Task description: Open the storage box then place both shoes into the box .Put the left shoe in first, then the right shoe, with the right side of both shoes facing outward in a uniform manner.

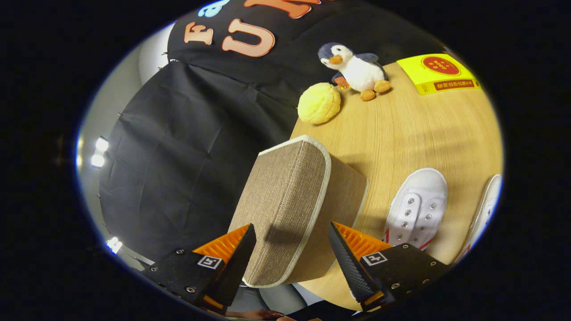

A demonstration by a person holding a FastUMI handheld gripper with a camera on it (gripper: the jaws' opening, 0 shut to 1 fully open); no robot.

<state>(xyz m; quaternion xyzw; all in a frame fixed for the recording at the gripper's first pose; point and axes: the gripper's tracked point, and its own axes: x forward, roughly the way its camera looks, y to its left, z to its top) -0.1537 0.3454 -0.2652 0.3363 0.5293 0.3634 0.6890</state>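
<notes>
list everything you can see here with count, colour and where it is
storage box: 1, beige fabric with pale trim, lid closed, at the table's near edge, between the fingers
white shoes: 2, white with red stripes, on the table to the side of the box; the second lies beyond the first
yellow round toy: 1, yellow, on the table beyond the box
penguin plush: 1, white and grey-blue with orange beak and feet, just behind the yellow toy
yellow packet: 1, yellow with red print, far side of the table
table: 1, light wood
lamps: bright white, past the booth cloth
gripper: 1, fingers open on either side of the box's near end, not pressing it
</notes>
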